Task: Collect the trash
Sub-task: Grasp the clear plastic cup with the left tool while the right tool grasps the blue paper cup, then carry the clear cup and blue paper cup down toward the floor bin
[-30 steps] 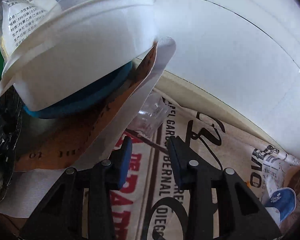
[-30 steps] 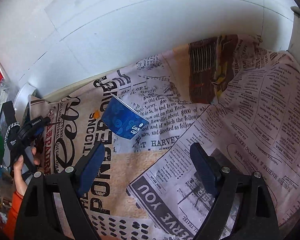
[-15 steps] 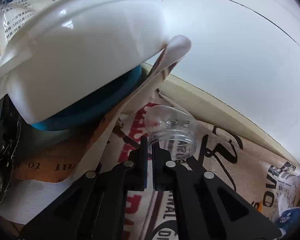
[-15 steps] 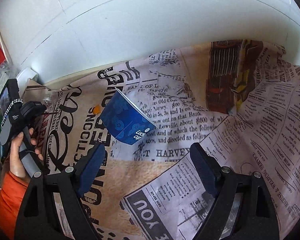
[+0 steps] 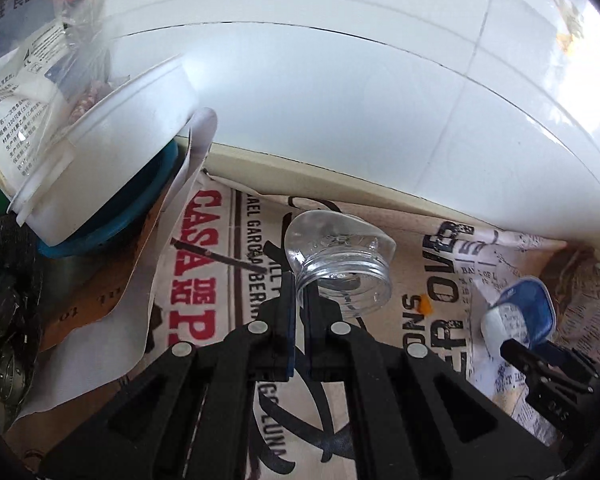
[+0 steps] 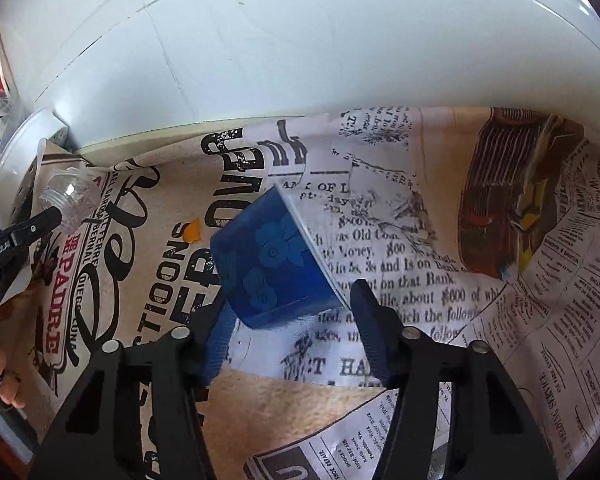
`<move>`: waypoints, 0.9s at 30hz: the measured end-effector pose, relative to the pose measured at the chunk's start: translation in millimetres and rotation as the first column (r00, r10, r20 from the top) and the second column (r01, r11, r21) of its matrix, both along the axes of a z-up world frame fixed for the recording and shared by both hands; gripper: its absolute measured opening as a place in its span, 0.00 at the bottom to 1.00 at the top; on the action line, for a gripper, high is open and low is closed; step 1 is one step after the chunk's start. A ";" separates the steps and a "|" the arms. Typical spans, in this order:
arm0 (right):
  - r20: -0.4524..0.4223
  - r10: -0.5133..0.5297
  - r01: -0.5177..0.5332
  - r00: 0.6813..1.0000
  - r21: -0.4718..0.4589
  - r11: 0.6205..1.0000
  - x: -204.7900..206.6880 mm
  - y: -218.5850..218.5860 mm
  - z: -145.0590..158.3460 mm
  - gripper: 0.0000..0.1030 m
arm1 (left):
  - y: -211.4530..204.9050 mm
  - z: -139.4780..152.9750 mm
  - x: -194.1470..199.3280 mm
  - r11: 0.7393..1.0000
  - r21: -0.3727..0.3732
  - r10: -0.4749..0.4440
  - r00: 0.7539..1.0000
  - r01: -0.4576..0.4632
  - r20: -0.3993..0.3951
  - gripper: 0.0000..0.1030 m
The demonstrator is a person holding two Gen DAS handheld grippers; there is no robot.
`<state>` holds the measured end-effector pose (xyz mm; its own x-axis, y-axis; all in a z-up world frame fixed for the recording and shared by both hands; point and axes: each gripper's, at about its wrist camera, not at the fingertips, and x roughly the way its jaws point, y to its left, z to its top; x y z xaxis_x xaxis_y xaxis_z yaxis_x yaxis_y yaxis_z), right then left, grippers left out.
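Behind blue cup [image 6: 274, 264], R claw [image 6: 296, 336] pads partly hidden, closing.

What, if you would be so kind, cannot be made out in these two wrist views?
- Blue paper cup, right wrist view: whether the closing right gripper touches it yet; the far side is hidden.
- Clear plastic cup, left wrist view: the pinched rim is hidden by the shut left gripper.
- White bowl, left wrist view: contents hidden by its wall.
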<state>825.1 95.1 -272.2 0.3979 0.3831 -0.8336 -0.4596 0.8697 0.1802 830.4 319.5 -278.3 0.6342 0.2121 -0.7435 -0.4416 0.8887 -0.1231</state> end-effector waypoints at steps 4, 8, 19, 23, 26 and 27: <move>0.028 -0.009 0.008 1.000 0.038 0.999 -12.3 -9.1 12.5 0.40 | -13.4 12.8 -4.2 0.998 0.009 -0.066 0.998 0.066 -0.006 0.01; 0.067 -0.018 0.014 0.998 0.054 0.998 -29.4 -22.8 34.9 0.40 | -35.3 35.1 -20.9 0.991 0.014 -0.136 0.991 0.136 0.000 0.01; 0.158 -0.043 0.022 0.986 0.130 0.991 -102.7 -109.5 125.8 0.40 | -124.5 118.5 -106.7 0.980 0.089 -0.187 0.977 0.178 0.107 0.01; 0.192 -0.012 -0.016 0.981 0.144 0.989 -136.9 -140.7 149.1 0.40 | -158.7 145.4 -152.5 0.981 0.103 -0.175 0.975 0.162 0.139 0.01; 0.207 0.013 -0.046 0.978 0.156 0.987 -160.8 -161.6 165.2 0.40 | -181.5 163.0 -186.7 0.981 0.102 -0.179 0.972 0.165 0.153 0.01; 0.209 0.021 -0.056 0.978 0.162 0.985 -167.4 -166.8 169.9 0.40 | -188.3 169.4 -198.5 0.980 0.111 -0.180 0.971 0.164 0.158 0.01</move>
<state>657.7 -71.7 -102.3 0.5367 0.5274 -0.6586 -0.5342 0.8166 0.2186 631.9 131.2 -108.9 0.7808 0.1541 -0.6055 -0.2612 0.9609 -0.0923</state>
